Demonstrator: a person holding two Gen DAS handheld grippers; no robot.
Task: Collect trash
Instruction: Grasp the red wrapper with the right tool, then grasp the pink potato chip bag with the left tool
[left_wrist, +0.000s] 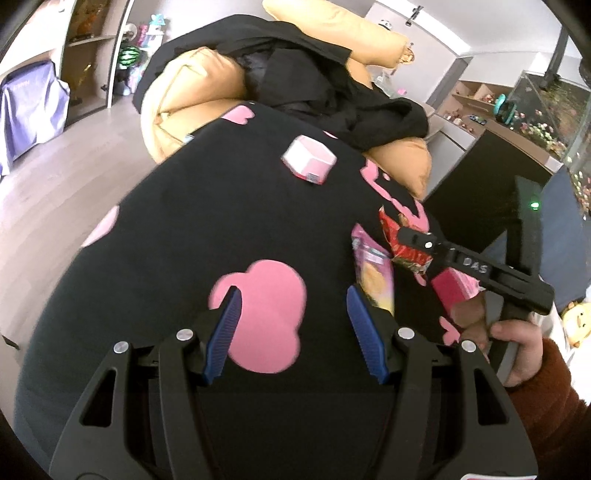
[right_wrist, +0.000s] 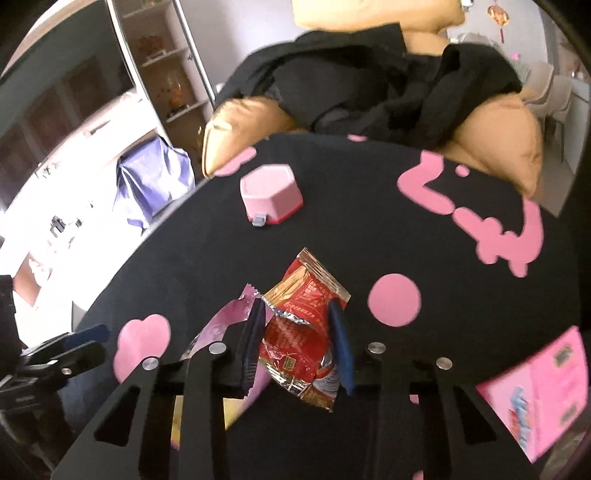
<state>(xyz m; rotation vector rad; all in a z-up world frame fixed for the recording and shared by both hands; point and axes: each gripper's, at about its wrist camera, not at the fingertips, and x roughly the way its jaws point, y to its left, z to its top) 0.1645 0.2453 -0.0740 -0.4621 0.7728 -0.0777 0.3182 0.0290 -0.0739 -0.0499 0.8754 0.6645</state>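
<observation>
A red foil snack wrapper (right_wrist: 299, 332) lies on the black blanket with pink shapes (right_wrist: 221, 251). My right gripper (right_wrist: 297, 310) stands over it with a finger on each side, and I cannot tell whether the pads press it. A pink and yellow wrapper (right_wrist: 221, 325) lies just left of it. A pink hexagonal cup (right_wrist: 271, 195) lies further back. A pink box (right_wrist: 535, 391) lies at the right. My left gripper (left_wrist: 295, 299) is open and empty above a pink cloud shape. In the left wrist view the right gripper (left_wrist: 406, 236) sits on the red wrapper (left_wrist: 397, 240), beside the pink wrapper (left_wrist: 373, 269).
Tan cushions (left_wrist: 184, 96) with black clothing (left_wrist: 332, 85) piled on them lie behind the blanket. A wooden floor (left_wrist: 55, 177) and shelves (left_wrist: 92, 55) lie to the left. A black cabinet (left_wrist: 480, 177) and a glass tank (left_wrist: 546, 110) stand at the right.
</observation>
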